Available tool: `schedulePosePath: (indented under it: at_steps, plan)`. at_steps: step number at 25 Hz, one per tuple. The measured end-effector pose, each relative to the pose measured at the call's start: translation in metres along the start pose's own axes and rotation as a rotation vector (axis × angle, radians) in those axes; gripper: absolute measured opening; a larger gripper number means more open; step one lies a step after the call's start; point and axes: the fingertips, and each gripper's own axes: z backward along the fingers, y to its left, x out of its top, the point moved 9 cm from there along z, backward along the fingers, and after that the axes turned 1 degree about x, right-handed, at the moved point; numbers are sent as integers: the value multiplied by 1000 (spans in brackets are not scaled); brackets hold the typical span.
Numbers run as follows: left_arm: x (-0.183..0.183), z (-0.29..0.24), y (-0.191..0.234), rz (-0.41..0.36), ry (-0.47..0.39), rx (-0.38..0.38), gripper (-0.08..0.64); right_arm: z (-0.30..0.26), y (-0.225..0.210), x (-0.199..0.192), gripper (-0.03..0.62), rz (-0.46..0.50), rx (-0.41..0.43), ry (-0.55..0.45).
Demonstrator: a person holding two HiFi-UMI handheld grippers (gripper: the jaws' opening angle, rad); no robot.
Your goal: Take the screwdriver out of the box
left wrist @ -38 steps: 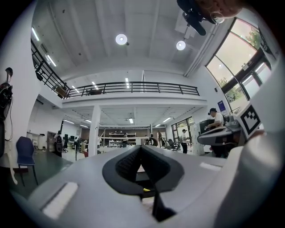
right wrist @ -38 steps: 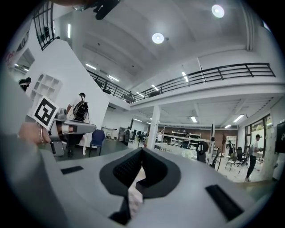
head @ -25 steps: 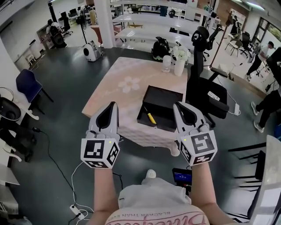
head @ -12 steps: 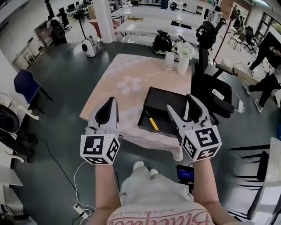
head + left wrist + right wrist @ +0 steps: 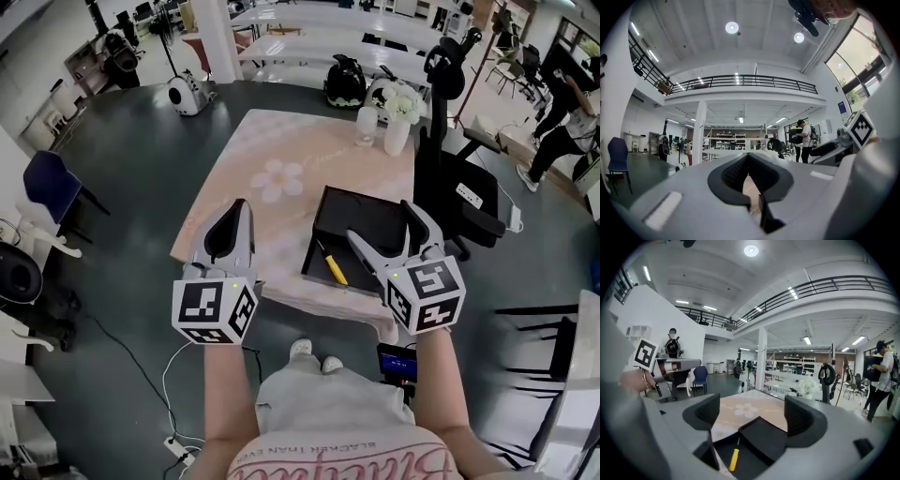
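Screwdriver (image 5: 330, 264) lies untouched on the floor of the black box (image 5: 361, 199), toward its left side with the yellow handle nearest you, on the bench (image 5: 281, 155). In the head view, your right tool (image 5: 382, 225) has come forward over the box's near right corner since a second ago. Its jaws, together then, are opening wide and grip nothing, so the reach is under way but the grasp is not. Your left tool (image 5: 236, 214) has advanced too and hangs at the bench's near left edge. The left gripper view shows that tool (image 5: 749, 158) closed and empty. The right gripper view shows the screwdriver (image 5: 734, 458) ahead of and below the right tool (image 5: 754, 412), clear of both spread jaws.
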Motion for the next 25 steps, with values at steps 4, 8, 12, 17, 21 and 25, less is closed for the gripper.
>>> schedulePosePath:
  at_steps: [4, 8, 12, 17, 21, 25]
  plan:
    - [-4, -1, 10, 4, 18, -8, 9, -16, 8, -13, 394, -69, 36, 94]
    - [-15, -6, 19, 11, 34, -19, 9, -38, 16, -40, 394, -140, 89, 220]
    - [-24, -10, 30, 31, 52, -13, 9, -60, 22, -67, 394, -201, 124, 350]
    - [-33, -14, 47, 67, 61, 14, 9, -88, 30, -95, 393, -207, 183, 520]
    - [-38, -17, 54, 60, 75, 22, 9, -110, 35, -118, 391, -219, 206, 636]
    - [-41, -19, 59, 55, 83, 23, 9, -126, 39, -142, 366, -208, 201, 740]
